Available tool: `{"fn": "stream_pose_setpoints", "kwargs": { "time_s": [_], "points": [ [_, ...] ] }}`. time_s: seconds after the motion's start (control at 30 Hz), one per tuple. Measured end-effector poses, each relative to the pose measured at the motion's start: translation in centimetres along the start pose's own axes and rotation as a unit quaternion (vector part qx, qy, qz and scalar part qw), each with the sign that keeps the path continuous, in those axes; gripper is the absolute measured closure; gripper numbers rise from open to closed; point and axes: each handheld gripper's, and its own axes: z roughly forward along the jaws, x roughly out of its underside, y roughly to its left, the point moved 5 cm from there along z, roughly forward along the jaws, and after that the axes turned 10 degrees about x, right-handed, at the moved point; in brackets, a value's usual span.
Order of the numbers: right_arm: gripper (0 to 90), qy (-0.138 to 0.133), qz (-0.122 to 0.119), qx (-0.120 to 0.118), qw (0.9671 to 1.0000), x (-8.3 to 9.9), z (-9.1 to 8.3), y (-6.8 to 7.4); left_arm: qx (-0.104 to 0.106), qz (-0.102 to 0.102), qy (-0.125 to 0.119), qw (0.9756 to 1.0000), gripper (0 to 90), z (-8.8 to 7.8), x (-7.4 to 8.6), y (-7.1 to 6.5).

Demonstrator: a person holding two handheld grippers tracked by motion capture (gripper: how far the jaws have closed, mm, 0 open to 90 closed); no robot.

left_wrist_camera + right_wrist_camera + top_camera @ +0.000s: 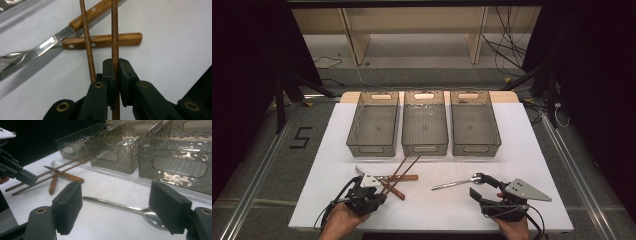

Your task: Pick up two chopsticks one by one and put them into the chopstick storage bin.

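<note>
My left tool [115, 65] is clamped on one chopstick [114, 30], which runs straight out ahead between its pads; the second chopstick [87, 37] lies loose just to the side of that tool, outside the grip. Beyond the tips, a wooden-handled knife [102, 41] lies crosswise under the sticks, and another wooden-handled piece [92, 13] angles away farther on. My right tool [120, 211] stands with its jaws wide apart, holding nothing, with a spoon [117, 206] flat on the surface between and just ahead of them, untouched. Ahead of both tools sit three bins [424, 122] in a row, and as far as I can see all three hold nothing yet. So I judge the sorting barely begun: one chopstick is gripped but not lifted clear of the pile, and nothing has gone into a bin. Left to do: carry this stick over, fetch its mate, then the knife, the fork [53, 164] and the spoon.
</note>
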Motion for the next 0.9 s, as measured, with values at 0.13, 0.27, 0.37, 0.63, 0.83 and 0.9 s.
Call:
{"fn": "stream_pose_setpoints", "kwargs": {
  "time_s": [0.13,0.27,0.37,0.63,0.83,0.9],
  "points": [
    [27.4,-0.001,0.001,0.000,1.0000,0.0,0.0,0.0,0.002,0.000,-0.018,0.9998,84.4,-0.6,-0.5,0.0],
    [27.4,-0.001,0.002,-0.001,1.0000,0.0,0.0,0.0,0.002,0.005,-0.034,0.9994,84.4,-1.4,-1.3,0.2],
    [27.4,0.000,0.002,-0.001,1.0000,0.0,0.0,0.0,-0.001,0.007,-0.044,0.9990,84.4,-1.9,-1.9,0.6],
    [27.5,-0.001,0.004,-0.001,1.0000,0.0,0.0,-0.1,-0.007,0.008,-0.071,0.9974,84.4,-3.0,-3.8,1.4],
    [27.4,-0.003,0.005,-0.001,1.0000,0.0,0.0,-0.1,-0.016,0.001,-0.103,0.9946,84.4,-3.8,-5.6,2.8],
    [27.4,-0.002,0.004,0.000,1.0000,0.0,0.0,-0.2,-0.014,-0.002,-0.115,0.9933,84.4,-4.1,-6.2,3.1]
  ]
}}
